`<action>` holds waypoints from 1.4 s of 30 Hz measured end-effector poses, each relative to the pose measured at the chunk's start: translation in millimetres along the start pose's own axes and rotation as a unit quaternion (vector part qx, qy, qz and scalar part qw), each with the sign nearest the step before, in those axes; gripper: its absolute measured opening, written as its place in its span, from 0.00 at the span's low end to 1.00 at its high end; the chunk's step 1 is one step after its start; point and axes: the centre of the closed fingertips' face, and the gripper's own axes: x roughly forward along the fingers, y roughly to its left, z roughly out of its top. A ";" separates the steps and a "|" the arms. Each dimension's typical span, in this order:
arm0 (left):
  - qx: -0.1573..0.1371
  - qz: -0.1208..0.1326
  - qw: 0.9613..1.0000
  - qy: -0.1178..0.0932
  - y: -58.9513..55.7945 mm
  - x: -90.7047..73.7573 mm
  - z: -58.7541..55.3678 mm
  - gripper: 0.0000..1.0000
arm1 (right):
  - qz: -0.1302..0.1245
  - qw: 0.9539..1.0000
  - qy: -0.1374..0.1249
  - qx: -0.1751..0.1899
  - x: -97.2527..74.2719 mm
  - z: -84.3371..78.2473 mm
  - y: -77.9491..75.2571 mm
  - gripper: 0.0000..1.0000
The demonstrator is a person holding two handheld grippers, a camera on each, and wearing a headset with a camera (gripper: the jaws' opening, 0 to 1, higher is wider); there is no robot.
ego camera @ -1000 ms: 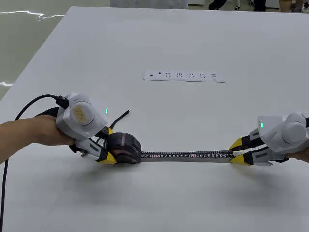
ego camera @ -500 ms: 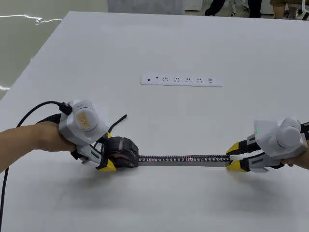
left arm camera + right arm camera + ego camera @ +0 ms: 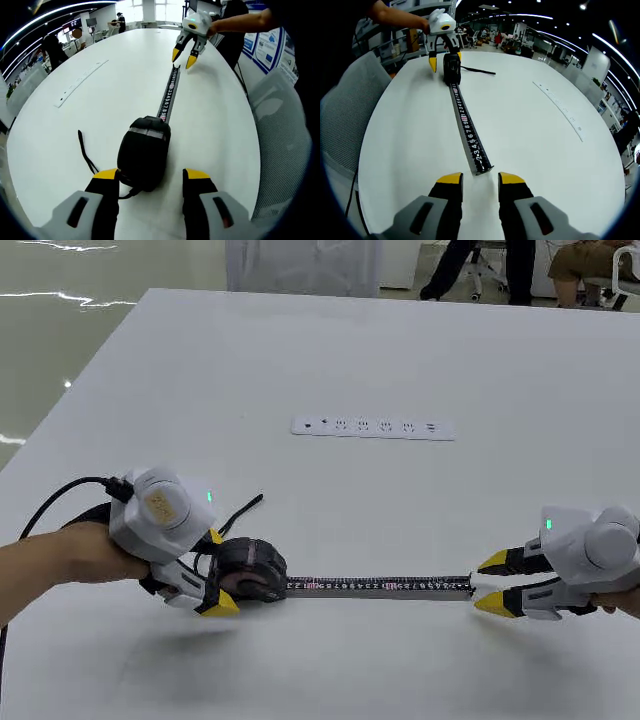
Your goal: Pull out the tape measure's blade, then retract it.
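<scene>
Since the R hand-held gripper (image 3: 481,177) has its jaws apart just behind the end of the blade (image 3: 466,125), nothing grips it; it lies flat on the desk (image 3: 530,130). L hand-held gripper (image 3: 151,174) has the tape measure case (image 3: 144,150) between its spread jaws. We think the blade's thin, springy, prob. snaps back fast; grab the case by its sides.

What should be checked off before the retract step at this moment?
1. Dark numbered blade pulled out of the black tape measure case, flat on the white table: ok.
2. Right gripper free of the blade: ok, jaws open, tip just ahead of them.
3. Left gripper jaws straddle the case: ok.
4. Firm clamp on the case: cannot tell.
5. Return path clear, flat white power strip far off: ok.
6. Blade lock state: cannot tell.
</scene>
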 end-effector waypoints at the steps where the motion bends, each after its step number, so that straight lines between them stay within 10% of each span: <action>1: -0.002 0.003 1.000 -0.001 -1.1 -1.0 0.1 0.48 | -0.002 1.000 0.000 0.001 -0.7 0.0 0.6 0.28; 26: -0.112 0.095 0.987 -0.068 -22.2 -34.4 -11.7 0.62 | -0.068 0.995 -0.021 0.072 -30.3 0.4 25.4 0.49; 42: -0.171 0.150 0.968 -0.110 -46.2 -48.4 -8.9 0.77 | -0.099 0.983 -0.034 0.149 -43.5 12.1 56.8 0.74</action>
